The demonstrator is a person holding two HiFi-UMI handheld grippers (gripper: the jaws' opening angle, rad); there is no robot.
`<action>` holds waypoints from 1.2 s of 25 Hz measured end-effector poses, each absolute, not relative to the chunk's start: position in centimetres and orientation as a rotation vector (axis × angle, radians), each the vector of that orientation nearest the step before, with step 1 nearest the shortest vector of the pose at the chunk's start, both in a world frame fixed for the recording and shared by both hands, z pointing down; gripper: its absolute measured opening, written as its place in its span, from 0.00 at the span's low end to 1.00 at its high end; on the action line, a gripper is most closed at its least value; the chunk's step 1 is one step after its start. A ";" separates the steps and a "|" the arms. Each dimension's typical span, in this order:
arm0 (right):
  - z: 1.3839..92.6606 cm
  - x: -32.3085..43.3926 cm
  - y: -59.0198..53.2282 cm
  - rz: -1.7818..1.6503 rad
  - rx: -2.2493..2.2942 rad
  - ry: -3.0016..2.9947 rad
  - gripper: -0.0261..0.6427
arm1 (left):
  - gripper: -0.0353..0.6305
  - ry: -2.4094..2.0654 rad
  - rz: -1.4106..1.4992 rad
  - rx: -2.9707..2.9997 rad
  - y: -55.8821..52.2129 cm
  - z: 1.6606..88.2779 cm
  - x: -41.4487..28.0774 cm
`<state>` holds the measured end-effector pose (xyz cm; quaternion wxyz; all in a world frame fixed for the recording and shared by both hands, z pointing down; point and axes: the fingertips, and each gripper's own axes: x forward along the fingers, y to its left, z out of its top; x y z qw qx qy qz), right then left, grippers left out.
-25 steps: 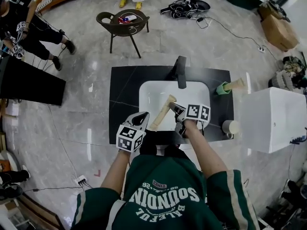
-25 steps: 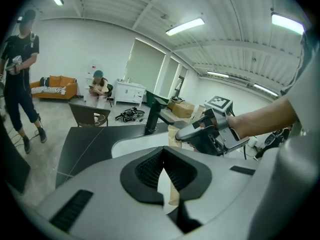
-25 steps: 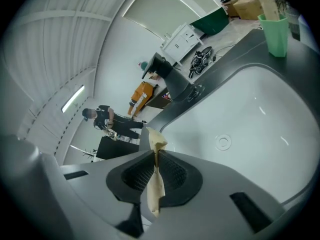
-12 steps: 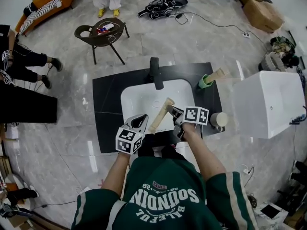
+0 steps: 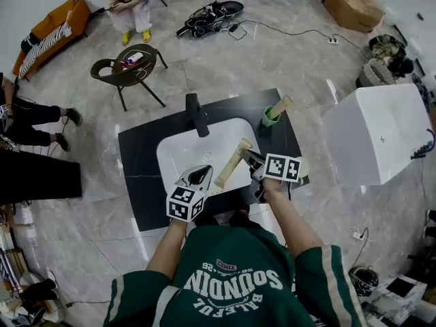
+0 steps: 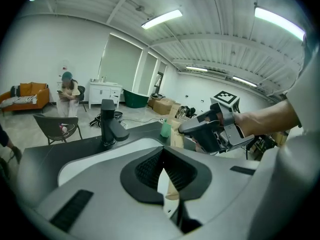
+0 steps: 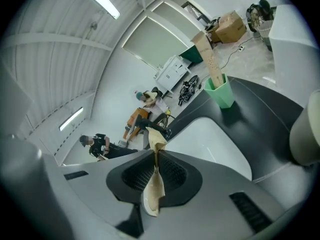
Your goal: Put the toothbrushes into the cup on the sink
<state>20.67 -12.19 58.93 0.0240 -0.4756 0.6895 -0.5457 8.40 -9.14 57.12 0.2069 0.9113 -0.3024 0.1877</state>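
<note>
Change: the toothbrush pack [image 5: 231, 162] has been carried across the basin [image 5: 184, 152], nearer the green cup [image 5: 270, 119].
Grip: the left tongs [image 6: 164, 181] are pinched on its lower end, the right tongs [image 7: 154, 171] on its upper part.
Cup: on the counter [image 5: 139, 162], at 1 o'clock from the pack, with a second pack [image 5: 281, 106] inside.
Meaning: approach judged under way; insertion not yet done.

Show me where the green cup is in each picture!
Head view: green cup upper right of centre, on the black counter.
Left gripper view: green cup near the middle, beyond the white basin.
Right gripper view: green cup upper right, toothbrush box sticking out.
Shared landmark: the white basin, next to the cup in all three.
</note>
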 end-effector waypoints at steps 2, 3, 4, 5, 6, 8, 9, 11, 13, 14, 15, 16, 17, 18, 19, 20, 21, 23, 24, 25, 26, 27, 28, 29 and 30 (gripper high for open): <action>58.4 22.3 -11.9 -1.656 -1.497 2.119 0.12 | 0.07 -0.827 0.526 2.553 -9.1 56.8 9.7; 58.1 23.2 -11.8 -1.637 -1.513 2.118 0.12 | 0.07 -0.819 0.527 2.562 -9.1 56.6 10.3; 57.8 24.1 -11.7 -1.616 -1.532 2.120 0.12 | 0.07 -0.811 0.527 2.571 -9.1 56.4 10.9; 57.5 24.9 -11.6 -1.593 -1.551 2.125 0.12 | 0.07 -0.804 0.527 2.579 -9.1 56.2 11.5; 57.1 25.7 -11.5 -1.570 -1.568 2.128 0.12 | 0.07 -0.796 0.526 2.587 -9.2 56.1 12.1; 56.4 27.2 -11.4 -1.528 -1.593 2.126 0.12 | 0.07 -0.783 0.528 2.598 -9.3 55.9 13.2; 56.0 28.0 -11.3 -1.508 -1.603 2.123 0.12 | 0.07 -0.776 0.529 2.603 -9.3 55.8 13.7; 55.2 29.5 -11.1 -1.467 -1.623 2.117 0.12 | 0.07 -0.764 0.529 2.611 -9.3 55.6 14.6; 54.3 31.2 -11.0 -1.421 -1.647 2.114 0.12 | 0.07 -0.753 0.531 2.616 -9.2 55.6 15.6; 53.8 32.1 -10.9 -1.395 -1.663 2.113 0.12 | 0.07 -0.748 0.533 2.619 -9.1 55.6 16.0; 53.3 33.1 -10.9 -1.368 -1.680 2.114 0.12 | 0.07 -0.743 0.535 2.621 -9.1 55.6 16.5; 52.8 34.1 -10.9 -1.342 -1.699 2.115 0.12 | 0.07 -0.738 0.536 2.623 -9.0 55.6 16.9; 52.4 35.1 -10.9 -1.317 -1.716 2.114 0.12 | 0.07 -0.733 0.538 2.624 -9.0 55.6 17.3; 51.9 36.2 -10.8 -1.295 -1.733 2.110 0.12 | 0.07 -0.728 0.539 2.626 -8.9 55.6 17.8; 51.4 37.3 -10.7 -1.276 -1.749 2.103 0.12 | 0.07 -0.722 0.542 2.627 -8.8 55.6 18.3; 51.0 38.4 -10.6 -1.259 -1.764 2.095 0.12 | 0.07 -0.714 0.545 2.630 -8.7 55.6 18.8; 50.6 39.5 -10.4 -1.242 -1.780 2.086 0.12 | 0.07 -0.705 0.550 2.633 -8.6 55.6 19.3; 49.9 41.6 -10.0 -1.213 -1.810 2.069 0.12 | 0.07 -0.691 0.561 2.640 -8.4 55.6 20.2; 49.6 42.6 -9.8 -1.200 -1.822 2.059 0.12 | 0.07 -0.686 0.563 2.642 -8.4 55.5 20.6; 49.3 43.5 -9.5 -1.187 -1.834 2.050 0.12 | 0.07 -0.682 0.564 2.644 -8.4 55.5 21.0; 49.1 44.4 -9.3 -1.173 -1.846 2.043 0.12 | 0.07 -0.679 0.566 2.646 -8.4 55.5 21.4; 49.0 45.3 -9.0 -1.162 -1.860 2.037 0.12 | 0.07 -0.675 0.568 2.649 -8.3 55.6 21.8; 48.9 46.1 -8.8 -1.154 -1.871 2.029 0.12 | 0.07 -0.670 0.571 2.651 -8.3 55.6 22.2; 48.9 46.9 -8.5 -1.148 -1.881 2.019 0.12 | 0.07 -0.664 0.574 2.653 -8.2 55.6 22.6; 48.8 47.6 -8.1 -1.143 -1.888 2.007 0.12 | 0.07 -0.658 0.578 2.655 -8.0 55.7 22.9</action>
